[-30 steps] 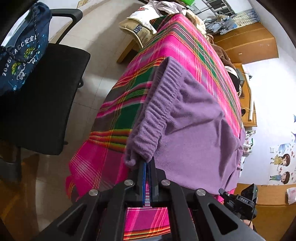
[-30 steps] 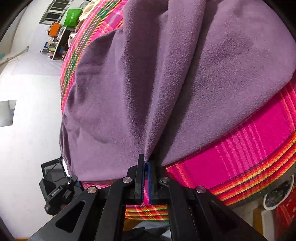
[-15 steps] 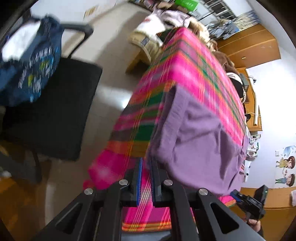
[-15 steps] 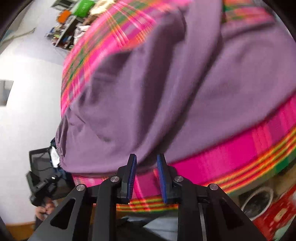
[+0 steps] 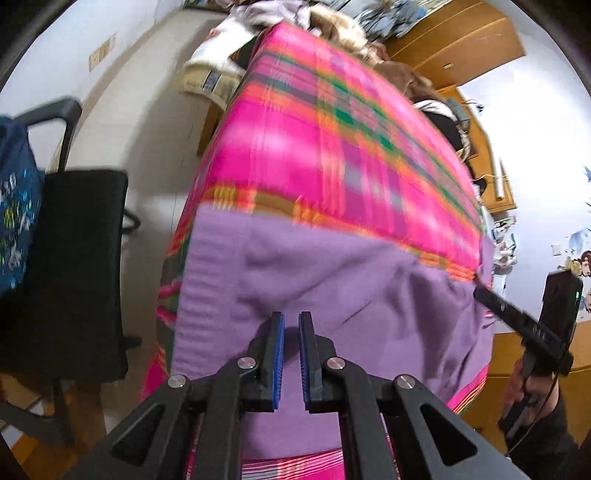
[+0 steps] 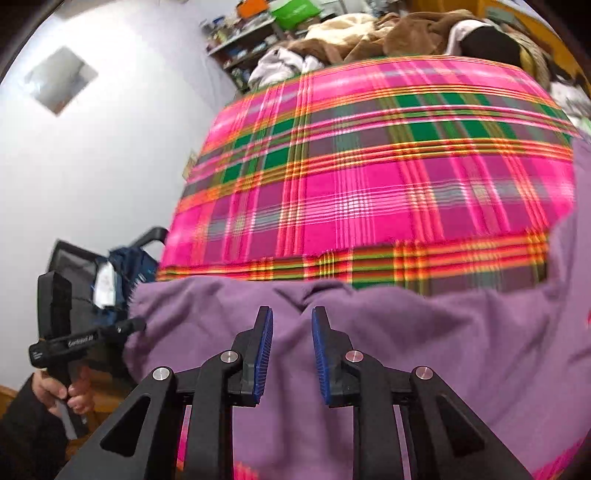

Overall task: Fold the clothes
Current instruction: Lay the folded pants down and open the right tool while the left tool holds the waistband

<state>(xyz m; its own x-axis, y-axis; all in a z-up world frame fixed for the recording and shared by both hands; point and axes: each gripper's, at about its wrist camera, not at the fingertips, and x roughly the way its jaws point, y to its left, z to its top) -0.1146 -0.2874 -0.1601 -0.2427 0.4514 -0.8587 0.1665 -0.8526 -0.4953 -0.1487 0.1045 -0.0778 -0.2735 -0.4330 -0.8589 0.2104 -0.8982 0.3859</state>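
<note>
A purple fleece garment [image 5: 332, 280] lies flat across the near end of the table, over a pink plaid cloth [image 5: 314, 147], with its ribbed hem at the left. My left gripper [image 5: 291, 317] hovers just above it, its jaws a narrow gap apart and nothing between them. In the right wrist view the same garment [image 6: 443, 332] spreads along the near edge of the plaid cloth [image 6: 369, 184]. My right gripper [image 6: 291, 314] hangs over it with its jaws closing, wider apart and empty. A hand [image 6: 70, 395] holds the left gripper's handle at the table's left corner.
A black office chair [image 5: 74, 258] with a blue bag [image 5: 14, 214] on its back stands left of the table. A pile of clothes [image 6: 369, 29] covers the table's far end. Wooden cabinets [image 5: 461, 44] line the right wall.
Both grippers have let go of the purple garment and opened. They have pulled back and risen. The garment, bunched and lifted before, now lies flat on the table.
</note>
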